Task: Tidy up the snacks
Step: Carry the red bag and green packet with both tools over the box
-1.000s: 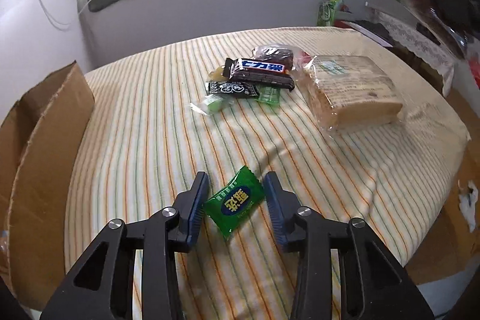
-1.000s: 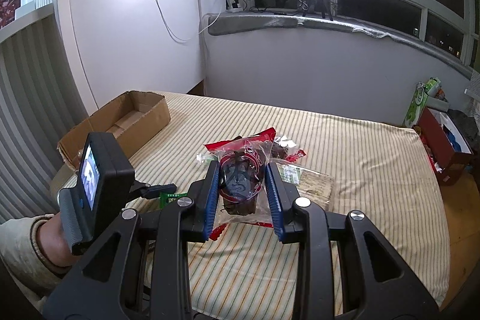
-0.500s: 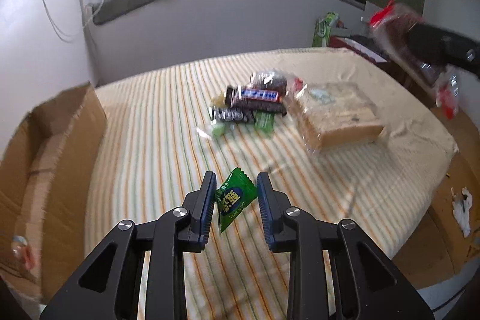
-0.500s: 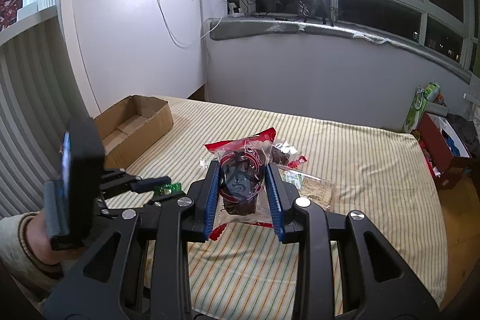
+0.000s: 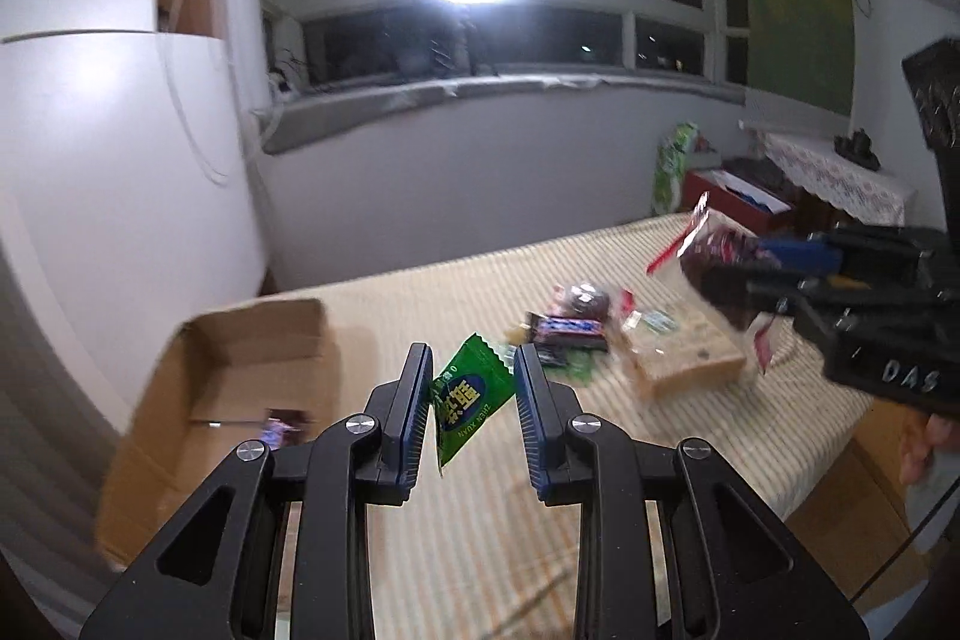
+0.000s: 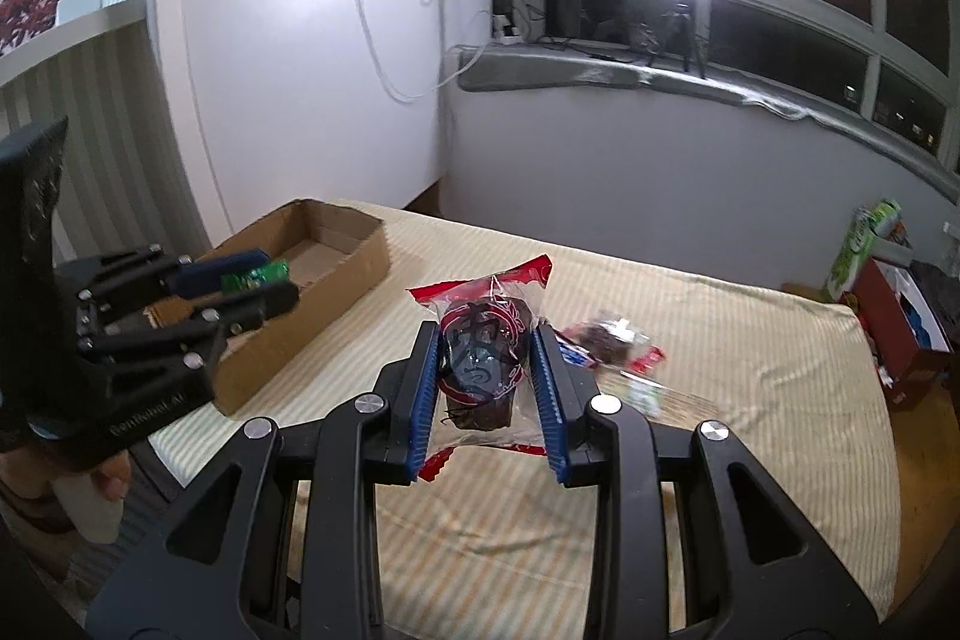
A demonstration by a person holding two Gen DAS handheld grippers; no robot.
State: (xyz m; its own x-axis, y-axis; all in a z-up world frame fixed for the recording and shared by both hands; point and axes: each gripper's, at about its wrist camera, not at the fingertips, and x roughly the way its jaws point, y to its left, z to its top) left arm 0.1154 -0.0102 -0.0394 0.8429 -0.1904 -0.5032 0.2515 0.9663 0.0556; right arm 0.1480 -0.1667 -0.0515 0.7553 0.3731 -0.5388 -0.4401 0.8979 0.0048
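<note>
Left gripper (image 5: pixel 473 400) has lifted off the striped table (image 5: pixel 492 538) since a second ago and now sits beside the cardboard box (image 5: pixel 240 376), clamped on the green candy packet (image 5: pixel 471 397), tilted, white lettering. Right gripper (image 6: pixel 485 388) stays pinched on the red-edged clear cake wrapper (image 6: pixel 485 358), airborne.

left gripper (image 5: pixel 473 403) raised off the surface, blue-padded fingers (image 5: pixel 418 409) pinching a green packet (image 5: pixel 471 400) that hangs tilted between them. right gripper (image 6: pixel 487 388) likewise lifted, closed on a clear red-edged cake wrapper (image 6: pixel 483 370), held upright. seen from the right wrist, left gripper (image 6: pixel 252 289) at the near left, a bare hand (image 6: pixel 90 496) beneath its handle.
</note>
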